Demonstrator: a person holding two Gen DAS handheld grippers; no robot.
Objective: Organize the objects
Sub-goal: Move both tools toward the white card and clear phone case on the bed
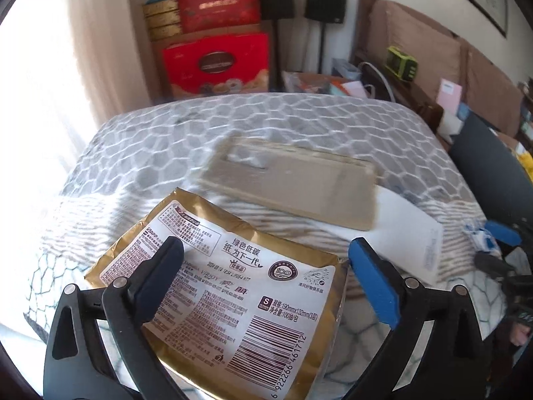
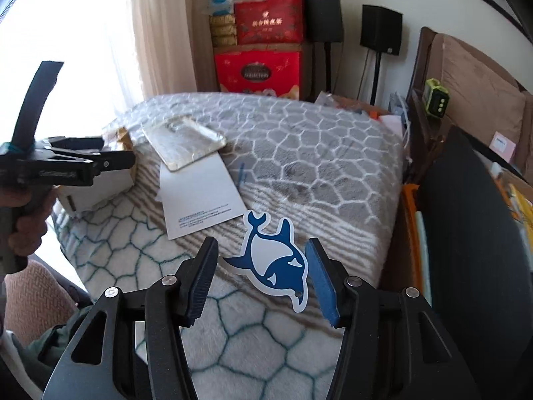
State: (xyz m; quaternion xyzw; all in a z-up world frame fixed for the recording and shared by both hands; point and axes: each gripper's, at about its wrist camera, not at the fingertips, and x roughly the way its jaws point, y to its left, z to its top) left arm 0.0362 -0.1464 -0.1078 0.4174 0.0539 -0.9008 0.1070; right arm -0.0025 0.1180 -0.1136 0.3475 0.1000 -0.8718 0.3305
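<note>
Two things are being tidied on a bed [image 2: 333, 153] covered with a grey-and-white honeycomb blanket. The left claw [image 1: 266, 260] stands wide over a gold tissue pack [image 1: 233, 300], printed label up. Its dark pad crosses the label's near left part and the blue pad sits just beside the pack's right edge; neither visibly presses, so the pack looks free on the blanket rather than gripped. Just beyond it lies a beige phone case [image 1: 289, 180], blurred, resting partly on a white envelope [image 1: 413, 233]. In the right wrist view the right claw [image 2: 260, 280] is roughly half open around a blue-and-white dolphin tag [image 2: 276, 260], which lies flat on the blanket between the fingers, close to the blue pad; I cannot tell if they touch. The step in hand seems to be a pickup on each side, or on the left possibly a release just made. Next, the right claw likely needs to sink lower and close on the thin card's edges, which will be fiddly on soft pile. The left needs a squeeze across the pack's width.
</note>
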